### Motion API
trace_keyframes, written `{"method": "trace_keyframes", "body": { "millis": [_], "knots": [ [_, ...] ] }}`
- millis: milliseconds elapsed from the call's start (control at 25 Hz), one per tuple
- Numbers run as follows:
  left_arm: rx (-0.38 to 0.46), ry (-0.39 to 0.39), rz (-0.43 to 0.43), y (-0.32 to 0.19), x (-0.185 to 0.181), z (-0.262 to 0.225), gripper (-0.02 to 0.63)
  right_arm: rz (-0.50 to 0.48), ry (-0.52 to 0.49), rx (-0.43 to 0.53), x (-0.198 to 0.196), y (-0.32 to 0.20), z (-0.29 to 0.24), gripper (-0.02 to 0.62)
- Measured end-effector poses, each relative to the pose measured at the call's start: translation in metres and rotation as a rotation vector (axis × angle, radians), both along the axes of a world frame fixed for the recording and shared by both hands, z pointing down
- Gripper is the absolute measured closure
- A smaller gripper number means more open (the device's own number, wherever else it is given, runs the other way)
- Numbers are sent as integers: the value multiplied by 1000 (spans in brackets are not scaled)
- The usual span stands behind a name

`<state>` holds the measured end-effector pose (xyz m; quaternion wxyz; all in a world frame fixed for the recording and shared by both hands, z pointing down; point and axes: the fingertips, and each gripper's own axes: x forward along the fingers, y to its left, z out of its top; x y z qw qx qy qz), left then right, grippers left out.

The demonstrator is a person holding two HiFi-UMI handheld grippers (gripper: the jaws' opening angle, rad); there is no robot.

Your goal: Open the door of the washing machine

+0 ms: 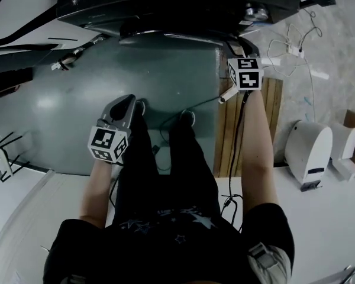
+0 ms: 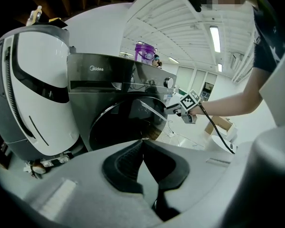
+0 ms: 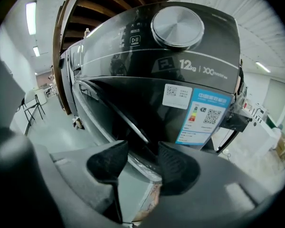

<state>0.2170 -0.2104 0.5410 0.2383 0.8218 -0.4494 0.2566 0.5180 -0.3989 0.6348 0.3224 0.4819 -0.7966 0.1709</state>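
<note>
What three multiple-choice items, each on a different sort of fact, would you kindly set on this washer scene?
1. Where are the right tongs?
A) at the door's edge
B) beside the person's leg
C) on the floor

2. What colour is the dial?
A) red
B) silver
C) green

3. How are the left tongs?
A) wide apart
B) shut on a cable
C) shut, empty

Answers:
1 A, the door's rim runs between them.
2 B, it shines metallic silver.
3 C, they meet with nothing between.
</note>
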Motion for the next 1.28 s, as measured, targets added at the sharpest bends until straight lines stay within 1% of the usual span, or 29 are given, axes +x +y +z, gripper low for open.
{"method": "trace_keyframes", "body": {
  "millis": [160,240,400,720,880,1080,1280],
  "knots": [
    [1,20,56,-14,-10,3,595,40,21,-12,2,14,1,397],
    [-6,29,92,-22,-19,6,595,76,29,-16,1,21,1,397],
    [-28,48,179,-29,-34,12,595,174,46,-27,2,44,0,402],
    [-24,49,353,-40,-70,18,595,397,70,-35,-3,97,-5,419],
    [-40,51,431,-40,-84,24,595,483,76,-46,-11,121,-2,423],
    [-56,54,549,-39,-89,31,595,545,98,-90,-23,153,-2,423],
    [-75,45,657,-33,-91,34,595,561,156,-114,-35,179,-6,416]
  ]
}}
